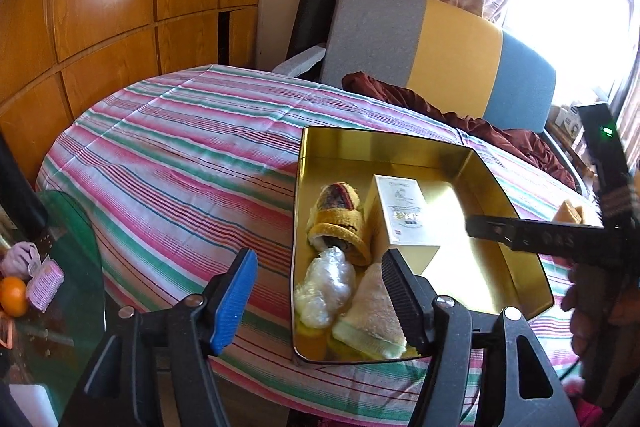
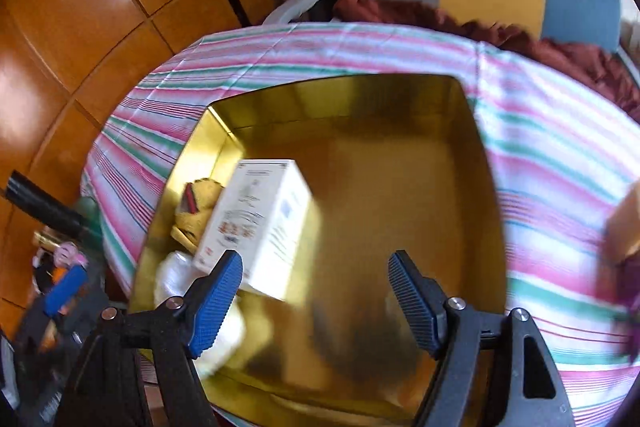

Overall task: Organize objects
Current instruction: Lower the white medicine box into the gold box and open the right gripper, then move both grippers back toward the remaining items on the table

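A gold metal tin (image 1: 516,263) stands open on a striped tablecloth (image 1: 180,163). Inside it lie a white box (image 1: 400,223), a rolled yellow cloth (image 1: 340,223), a clear plastic bundle (image 1: 324,287) and a pale folded towel (image 1: 372,315). My left gripper (image 1: 320,291) is open and empty at the tin's near left corner. My right gripper (image 2: 316,299) is open and empty above the tin (image 2: 400,187), just right of the white box (image 2: 256,223). The right gripper also shows in the left wrist view (image 1: 476,227), reaching over the tin.
A yellow object (image 1: 570,213) lies on the cloth right of the tin. A glass side table (image 1: 60,267) at left holds an orange (image 1: 14,297) and a pink packet (image 1: 44,285). A sofa (image 1: 440,47) with a maroon cloth (image 1: 480,123) stands behind the table.
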The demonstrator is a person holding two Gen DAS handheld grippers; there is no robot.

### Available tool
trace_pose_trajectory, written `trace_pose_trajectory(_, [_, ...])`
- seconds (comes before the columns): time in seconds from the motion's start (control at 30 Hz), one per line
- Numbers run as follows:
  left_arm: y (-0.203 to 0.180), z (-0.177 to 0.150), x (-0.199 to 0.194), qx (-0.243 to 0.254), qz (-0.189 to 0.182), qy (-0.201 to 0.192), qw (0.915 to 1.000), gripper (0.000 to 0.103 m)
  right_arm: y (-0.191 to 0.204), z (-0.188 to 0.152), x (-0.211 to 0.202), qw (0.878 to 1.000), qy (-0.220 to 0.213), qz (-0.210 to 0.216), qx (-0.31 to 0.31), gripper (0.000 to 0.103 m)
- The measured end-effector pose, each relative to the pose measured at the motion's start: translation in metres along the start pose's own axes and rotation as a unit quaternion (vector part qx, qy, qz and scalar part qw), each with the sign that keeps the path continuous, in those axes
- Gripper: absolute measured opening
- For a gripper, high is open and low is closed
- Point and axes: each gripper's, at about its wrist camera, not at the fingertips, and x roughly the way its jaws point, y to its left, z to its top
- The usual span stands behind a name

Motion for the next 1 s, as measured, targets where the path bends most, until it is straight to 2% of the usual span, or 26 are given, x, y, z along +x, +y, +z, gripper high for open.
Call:
trace_pose_trajectory(0.27, [-0.022,-0.003,-0.011,0.033,0.000,-0.008,0.9994,0.068,-0.027,-0.025,-0.040,0.998,-0.034,-0.052,-0.030,0.078])
trace_pose_trajectory(0.5, [-0.045,-0.005,-0.014,0.062,-0.014,-0.005,0.9980,0.073,-0.078,-0.040,-0.070,0.995,-0.055,-0.078,0.022,0.078])
trace_pose_trajectory(0.7, [-0.070,-0.010,-0.013,0.092,-0.034,0.004,0.9951,0.075,-0.139,-0.049,-0.096,0.988,-0.065,-0.121,0.071,0.082])
trace_pose_trajectory(0.87, [-0.093,-0.012,-0.013,0.121,-0.054,0.007,0.9911,0.075,-0.205,-0.055,-0.127,0.973,-0.078,-0.179,0.127,0.082])
trace_pose_trajectory(1.0, [-0.115,-0.010,-0.011,0.144,-0.072,0.009,0.9869,0.075,-0.276,-0.068,-0.155,0.947,-0.097,-0.217,0.216,0.082])
